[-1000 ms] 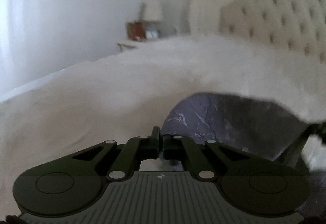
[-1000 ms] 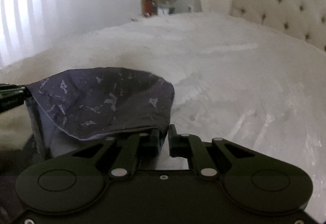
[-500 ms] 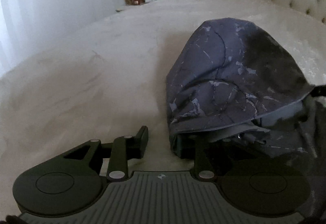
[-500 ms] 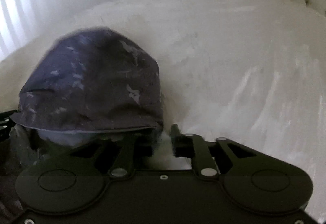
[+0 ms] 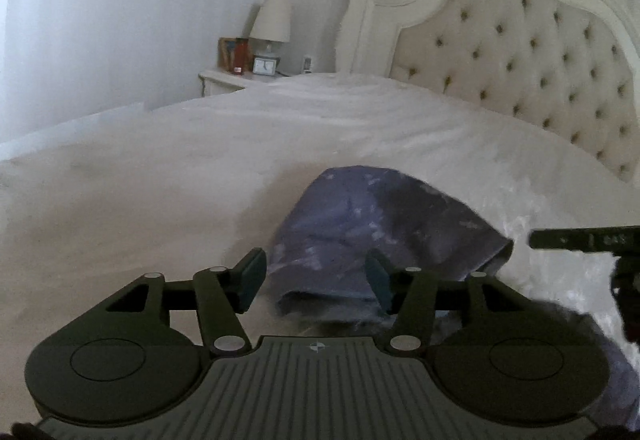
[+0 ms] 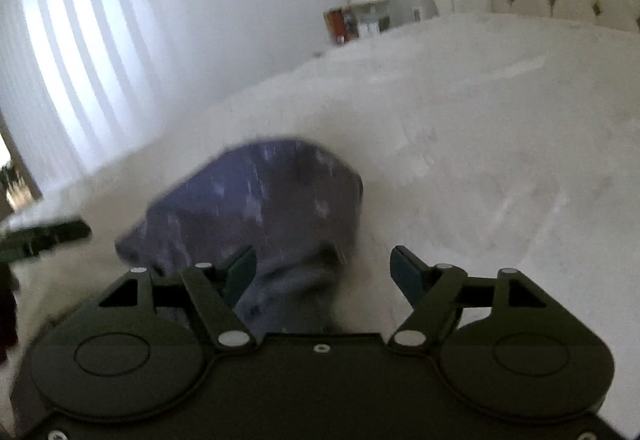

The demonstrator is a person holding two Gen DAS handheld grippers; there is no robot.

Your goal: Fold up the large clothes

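Both tongs, left [image 5: 316, 282] and right [image 6: 322, 272], released over navy patterned garment [image 5: 384, 236] mounded on bed [image 5: 160, 168], fold apparently laid.

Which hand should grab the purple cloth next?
Probably the left gripper: it is open with the purple cloth right between its fingers. The right gripper is open too, but the cloth sits toward its left finger.

bed [image 5: 160, 168] | white fuzzy cover | blue patterned garment [image 5: 372, 236] lying bunched on it
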